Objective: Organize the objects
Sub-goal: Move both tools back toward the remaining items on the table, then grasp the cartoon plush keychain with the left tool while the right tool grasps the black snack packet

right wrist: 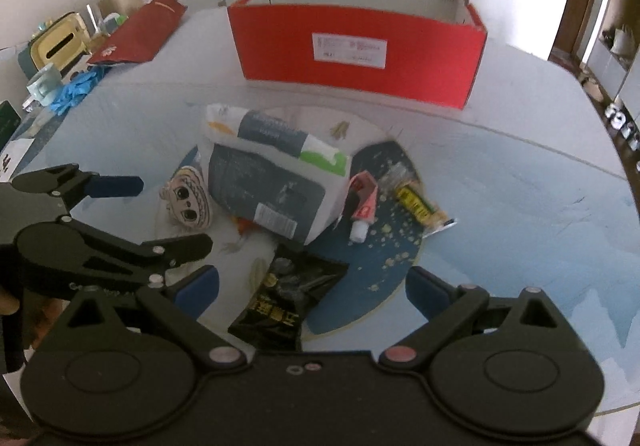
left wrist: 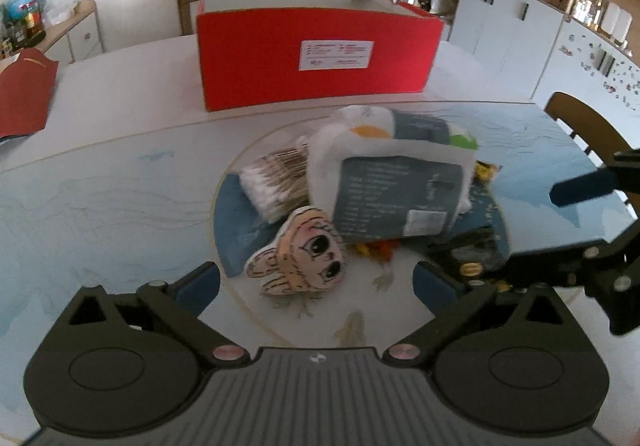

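Both claws hang over the pile with their jaws spread wide and nothing between them. The left claw has the flat cartoon-face toy just ahead of its fingers; the right claw has the black snack packet lying in its gap but not pinched.

Past them, the big grey-and-white pouch leans over the heap, tilted, resting on things under it. Left of the left claw's line sits the bundle of cotton swabs; beyond the right claw's far finger lie a small pink tube and a yellow sachet. The red box, open-topped, stands well beyond the pile on the counter.

The trouble I'd expect: the two claws are close together, so one reaching in could knock the other. The toy lies flat and thin, so fingers may skid off it. Nudging the pouch could topple it onto the smaller bits, though blur makes its footing hard to judge.
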A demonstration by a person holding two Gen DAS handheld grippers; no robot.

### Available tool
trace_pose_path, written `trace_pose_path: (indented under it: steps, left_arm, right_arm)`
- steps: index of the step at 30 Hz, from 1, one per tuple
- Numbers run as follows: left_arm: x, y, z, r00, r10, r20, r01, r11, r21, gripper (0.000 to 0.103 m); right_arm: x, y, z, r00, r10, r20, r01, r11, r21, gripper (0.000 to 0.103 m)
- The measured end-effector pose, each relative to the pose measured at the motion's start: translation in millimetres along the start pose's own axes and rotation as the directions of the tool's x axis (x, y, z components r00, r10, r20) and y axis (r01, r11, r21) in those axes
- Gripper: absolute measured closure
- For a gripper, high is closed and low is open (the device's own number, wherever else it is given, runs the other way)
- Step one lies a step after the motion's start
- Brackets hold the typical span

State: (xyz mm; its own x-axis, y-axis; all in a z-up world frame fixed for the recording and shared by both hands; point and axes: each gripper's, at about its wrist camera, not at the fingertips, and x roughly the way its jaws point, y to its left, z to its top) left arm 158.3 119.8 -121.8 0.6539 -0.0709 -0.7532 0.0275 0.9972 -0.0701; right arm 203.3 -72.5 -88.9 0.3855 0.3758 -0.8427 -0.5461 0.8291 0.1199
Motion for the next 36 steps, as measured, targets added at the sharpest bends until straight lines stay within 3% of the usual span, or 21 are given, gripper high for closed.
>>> trace_pose_path:
  steps: [9, 14, 30, 36]
  left_arm:
    - [16.3, 12.5, 0.2, 1.000, 0.030, 0.002, -0.030, 0.999, -0.032, 0.000]
    - [22.4, 9.4, -0.1, 0.999, 0.052, -0.003, -0.052, 0.999, 0.012, 0.000]
    - [29.9, 3.3, -3.3, 0.998, 0.064, 0.012, -0.065, 0.994, 0.084, 0.001]
    - [24.8, 5.1, -4.9, 0.999, 0.044, 0.013, -0.045, 0.995, 0.085, 0.026]
  right_arm:
    - [21.1, 12.1, -2.8, 0.999, 0.000, -0.053, -0.001, 1.000, -0.011, 0.003]
    - [31.5, 16.7, -6.1, 0.997, -0.008, -0.079, 0.006, 1.000, -0.026, 0.005]
    - [39.0, 20.0, -15.7, 0.993, -0.053, -0.109, 0.044, 0.996, -0.080, 0.020]
    - [35.2, 20.0, -16.0, 0.992, -0.061, -0.112, 0.051, 0.995, -0.088, 0.031]
